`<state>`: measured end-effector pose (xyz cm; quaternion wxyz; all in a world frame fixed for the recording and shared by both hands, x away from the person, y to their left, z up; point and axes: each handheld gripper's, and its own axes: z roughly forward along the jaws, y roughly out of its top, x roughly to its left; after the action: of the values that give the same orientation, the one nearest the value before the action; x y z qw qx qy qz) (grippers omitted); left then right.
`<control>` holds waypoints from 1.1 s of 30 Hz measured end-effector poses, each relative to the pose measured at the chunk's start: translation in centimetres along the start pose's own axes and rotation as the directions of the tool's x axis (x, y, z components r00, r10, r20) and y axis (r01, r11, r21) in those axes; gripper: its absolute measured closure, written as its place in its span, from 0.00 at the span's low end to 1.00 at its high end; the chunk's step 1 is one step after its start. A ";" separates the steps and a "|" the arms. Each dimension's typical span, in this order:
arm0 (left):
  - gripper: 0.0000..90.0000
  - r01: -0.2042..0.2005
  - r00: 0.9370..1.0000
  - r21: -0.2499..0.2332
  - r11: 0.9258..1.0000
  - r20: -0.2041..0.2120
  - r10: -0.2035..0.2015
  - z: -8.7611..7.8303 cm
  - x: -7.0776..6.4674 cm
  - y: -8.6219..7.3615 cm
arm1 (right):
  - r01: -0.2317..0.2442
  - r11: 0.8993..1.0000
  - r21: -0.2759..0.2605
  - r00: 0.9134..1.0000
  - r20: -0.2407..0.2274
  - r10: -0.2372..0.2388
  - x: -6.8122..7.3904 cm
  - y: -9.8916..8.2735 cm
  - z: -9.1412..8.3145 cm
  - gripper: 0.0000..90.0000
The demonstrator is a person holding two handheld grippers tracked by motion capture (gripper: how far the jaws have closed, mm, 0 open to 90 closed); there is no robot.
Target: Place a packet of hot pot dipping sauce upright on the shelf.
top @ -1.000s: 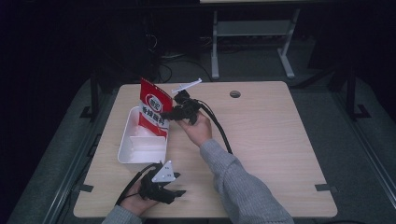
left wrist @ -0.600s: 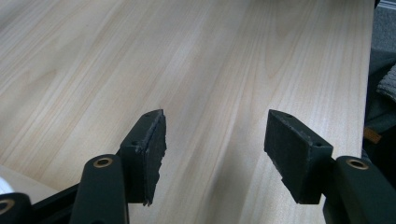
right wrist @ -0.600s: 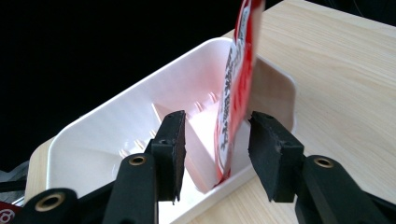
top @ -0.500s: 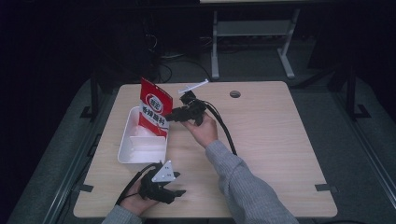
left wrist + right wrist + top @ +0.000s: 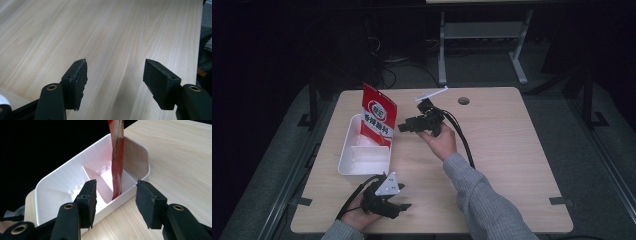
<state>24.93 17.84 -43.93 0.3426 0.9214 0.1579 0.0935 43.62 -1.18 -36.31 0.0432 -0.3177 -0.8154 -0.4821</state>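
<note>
Left gripper [image 5: 393, 209] rests at the near left edge of the wooden table [image 5: 512, 150], held in the person's left hand [image 5: 357, 216], with its grey three-cornered plate [image 5: 388, 184] on top. From the left gripper view its jaws stand wide apart with nothing between them, and bare light wood grain lies beneath and ahead of the gripper [image 5: 115, 75]. Just beyond it, toward the far left of the table, sits a white plastic tray [image 5: 347, 159] with a divider inside. A red pouch [image 5: 378, 117] with white printing stands upright in the tray's far compartment, leaning slightly against the tray's far end. From the right gripper view the same pouch [image 5: 117, 157] is seen edge-on, its lower end down inside the tray [image 5: 62, 180] next to the divider. To the right of the tray, near the table's centre, the right gripper [image 5: 403, 127] is held above the surface by the person's right hand [image 5: 441, 142], grey sleeve [image 5: 482, 200] trailing to the bottom edge, black cable [image 5: 463, 140] looping beside the wrist. Its jaws point toward the tray and pouch; in the right gripper view they are released and spread, empty, with the gripper [image 5: 116, 195] just short of the tray's near wall and apart from the pouch. A small round hole [image 5: 463, 101] marks the table's far side, right of centre.
</note>
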 end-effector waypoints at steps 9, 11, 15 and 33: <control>0.36 0.007 1.000 -0.005 1.000 -0.005 -0.007 0.0 0.1 0.0 | -0.016 1.000 0.008 1.000 0.005 0.016 -0.7 -1.3 -1.7 0.54; 0.36 0.008 1.000 -0.005 1.000 -0.006 -0.008 0.0 0.1 0.0 | -0.020 1.000 0.004 1.000 0.009 0.020 -0.9 -1.6 -2.1 0.53; 0.35 0.007 1.000 -0.009 1.000 -0.004 -0.007 0.0 0.0 0.1 | -0.031 1.000 -0.002 0.999 0.014 0.031 -1.2 -2.2 -3.2 0.53; 0.32 0.017 1.000 -0.004 1.000 -0.011 -0.017 0.2 0.1 0.2 | -0.076 0.997 -0.007 0.997 0.020 0.076 -2.3 -4.8 -6.6 0.49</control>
<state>25.10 17.62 -43.99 0.3441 0.9189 0.1675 0.0960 41.23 -9.22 -37.32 0.0524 -0.3536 -0.8015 -0.4795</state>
